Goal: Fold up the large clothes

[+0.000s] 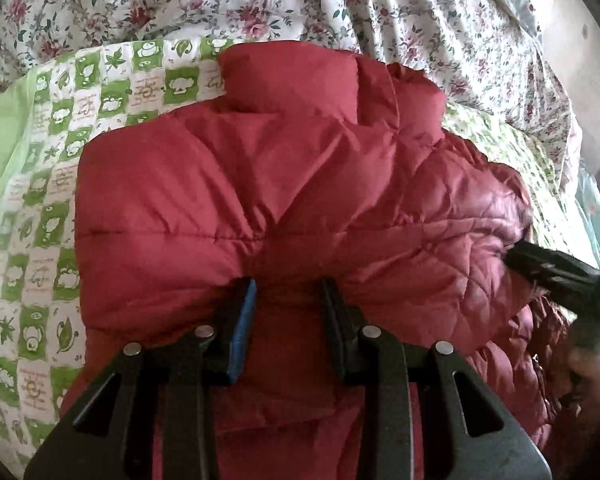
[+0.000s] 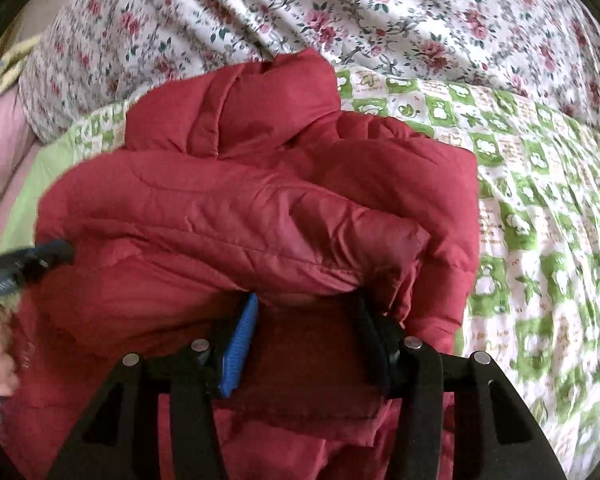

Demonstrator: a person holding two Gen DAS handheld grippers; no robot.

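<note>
Red jacket [image 1: 284, 184] bunched between both grippers' fingers [image 1: 244, 304] (folded over)

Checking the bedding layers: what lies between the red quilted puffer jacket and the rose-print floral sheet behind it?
A green-and-white checked cartoon-print quilt lies between the red quilted puffer jacket and the rose-print floral sheet; both wrist views show it.

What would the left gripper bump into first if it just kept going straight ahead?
The red jacket. The left gripper already has its fingertips at a puffy fold of it, and the jacket fills the way ahead. Whether the fingers pinch fabric is unclear.
</note>
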